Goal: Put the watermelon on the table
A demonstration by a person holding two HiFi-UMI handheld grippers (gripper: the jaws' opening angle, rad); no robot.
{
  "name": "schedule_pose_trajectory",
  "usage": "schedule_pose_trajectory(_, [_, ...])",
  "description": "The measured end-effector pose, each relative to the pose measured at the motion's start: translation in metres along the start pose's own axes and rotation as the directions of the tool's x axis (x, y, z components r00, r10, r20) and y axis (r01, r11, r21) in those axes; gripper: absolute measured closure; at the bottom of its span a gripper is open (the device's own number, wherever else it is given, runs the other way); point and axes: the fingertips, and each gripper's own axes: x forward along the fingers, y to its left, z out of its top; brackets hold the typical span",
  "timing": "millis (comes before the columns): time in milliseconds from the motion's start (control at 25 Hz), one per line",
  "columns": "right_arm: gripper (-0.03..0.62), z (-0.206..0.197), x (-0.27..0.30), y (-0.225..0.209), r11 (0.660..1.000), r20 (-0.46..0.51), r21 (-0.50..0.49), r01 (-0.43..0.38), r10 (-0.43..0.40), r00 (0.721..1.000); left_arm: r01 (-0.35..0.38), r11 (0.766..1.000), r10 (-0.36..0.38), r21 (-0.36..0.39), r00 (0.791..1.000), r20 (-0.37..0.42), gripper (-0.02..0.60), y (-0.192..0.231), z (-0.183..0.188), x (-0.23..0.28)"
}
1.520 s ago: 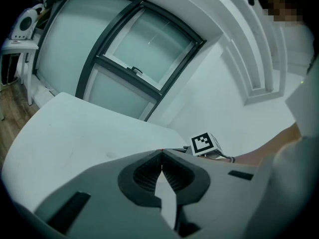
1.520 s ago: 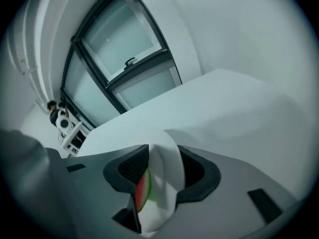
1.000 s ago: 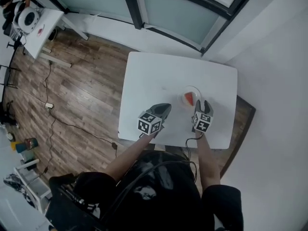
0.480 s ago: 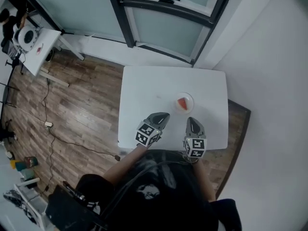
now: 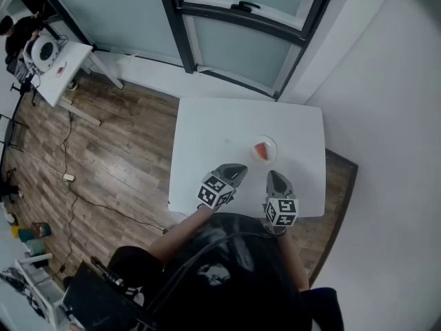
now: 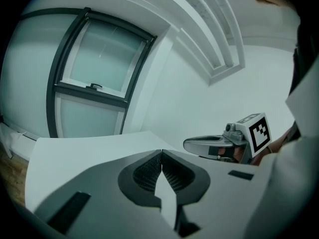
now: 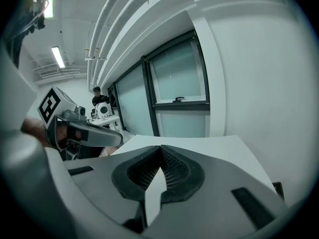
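Note:
A red watermelon slice (image 5: 261, 150) lies on a small round white plate (image 5: 269, 143) on the white table (image 5: 220, 129), right of its middle. Both grippers hang over the table's near edge, well short of the plate. My left gripper (image 5: 236, 171) is shut with nothing in it, and its tips meet in the left gripper view (image 6: 161, 152). My right gripper (image 5: 274, 176) is shut and empty as well, its tips touching in the right gripper view (image 7: 160, 147). The slice and plate are hidden behind the jaws in both gripper views.
A dark-framed window (image 5: 241, 19) and a white wall (image 5: 386, 116) bound the table at the back and right. Wooden floor (image 5: 110, 150) with cables lies to the left. A second white table (image 5: 58, 57) with equipment stands far left.
My right gripper has let go beside the plate, pulled back toward me and shut. The left gripper shifted back slightly. The watermelon slice stays on its plate.

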Motion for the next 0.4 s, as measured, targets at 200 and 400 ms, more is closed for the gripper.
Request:
schedule_pose_trajectory(200, [0.583,-0.001,0.005,0.008,1.000,-0.009,0.000,-0.030,0.030,1.000,-0.001,1.000,0.001,-0.003,1.000,-0.012,0.577,0.001,-0.002,-0.005])
schedule_pose_trajectory(400, [0.583,-0.001,0.009,0.012,0.999,-0.008,-0.005,-0.050,0.050,0.999,-0.015,1.000,0.015,-0.015,1.000,-0.009,0.576,0.006,-0.005,-0.008])
